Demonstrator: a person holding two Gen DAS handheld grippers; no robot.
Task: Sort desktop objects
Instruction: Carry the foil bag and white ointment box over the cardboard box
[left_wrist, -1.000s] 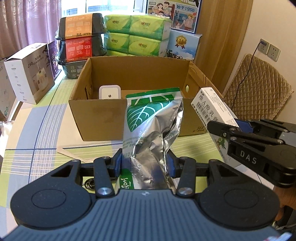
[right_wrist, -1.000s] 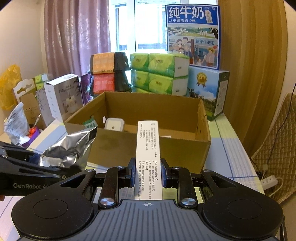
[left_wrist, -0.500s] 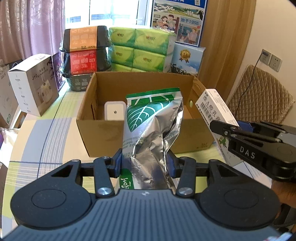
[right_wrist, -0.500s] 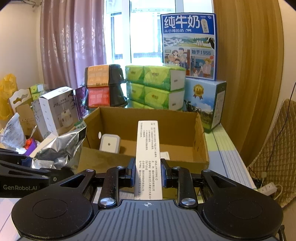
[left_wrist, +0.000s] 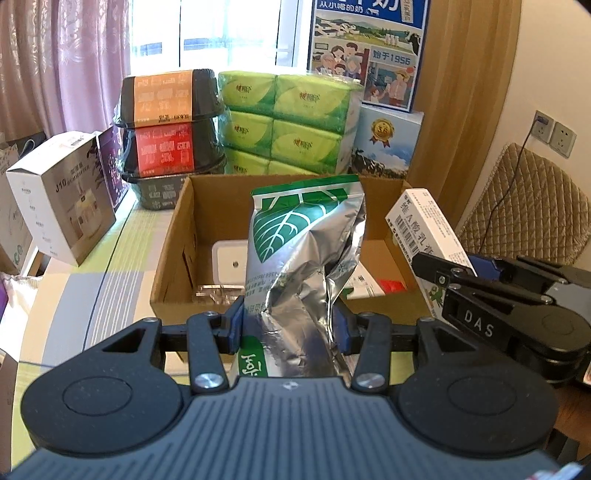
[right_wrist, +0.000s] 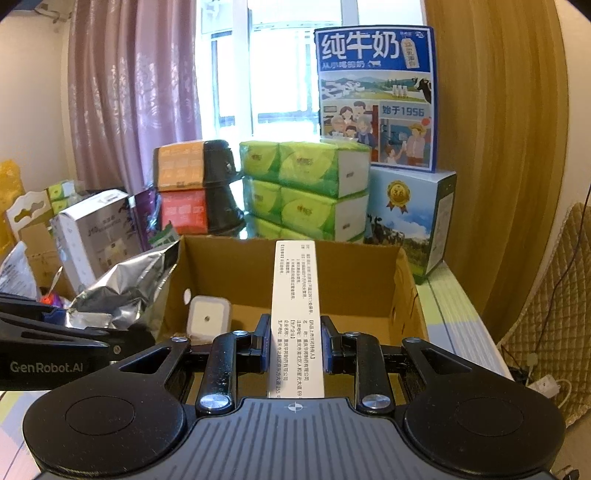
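Left wrist view: our left gripper (left_wrist: 288, 326) clenches the foil pouch (left_wrist: 295, 258); right gripper (right_wrist: 293, 341) clamps the medicine box (right_wrist: 295, 306). At twelve o'clock, either could snag the cardboard box (left_wrist: 258, 308) rim.

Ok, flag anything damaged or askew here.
Only the silver foil pouch in the left gripper looks odd: creased and buckled where the fingers pinch it. The white carton in the right gripper looks undamaged.
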